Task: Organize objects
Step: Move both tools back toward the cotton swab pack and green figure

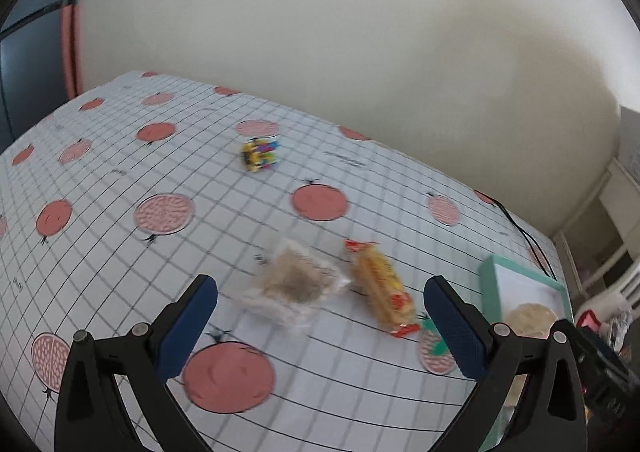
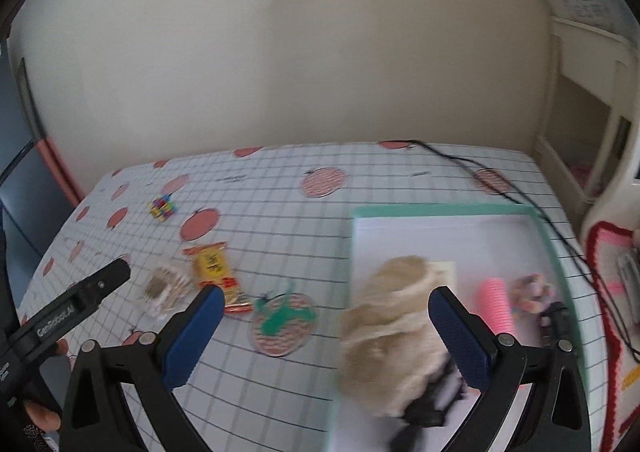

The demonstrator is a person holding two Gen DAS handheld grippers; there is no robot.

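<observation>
Snack packets and small toys lie scattered over a table (image 1: 120, 180) covered in a smooth gridded cloth printed with red fruit discs. Clear crinkled packet (image 1: 292, 284) with grey-brown contents lies just beside an oblong yellow-and-red wrapped snack (image 1: 380, 288), both between the spread fingers of the left gripper (image 1: 320, 316); its jaws stand wide apart, holding nothing. Multicoloured block toy (image 1: 260, 153) sits farther back on the cloth, well apart from the packets.

Teal-rimmed shallow tray (image 2: 440, 209) with a white floor occupies the right side of the table. A beige, fuzzy, rounded plush (image 2: 392, 328) lies blurred across its near left rim. Inside it rest a ribbed pink cylinder (image 2: 494, 306) and a small pastel fluffy item (image 2: 530, 292), near one another. Right gripper (image 2: 326, 330) hovers above the tray edge, jaws wide apart and empty. Flat green lizard-shaped figure (image 2: 282, 314) lies on the cloth left of the tray.
</observation>
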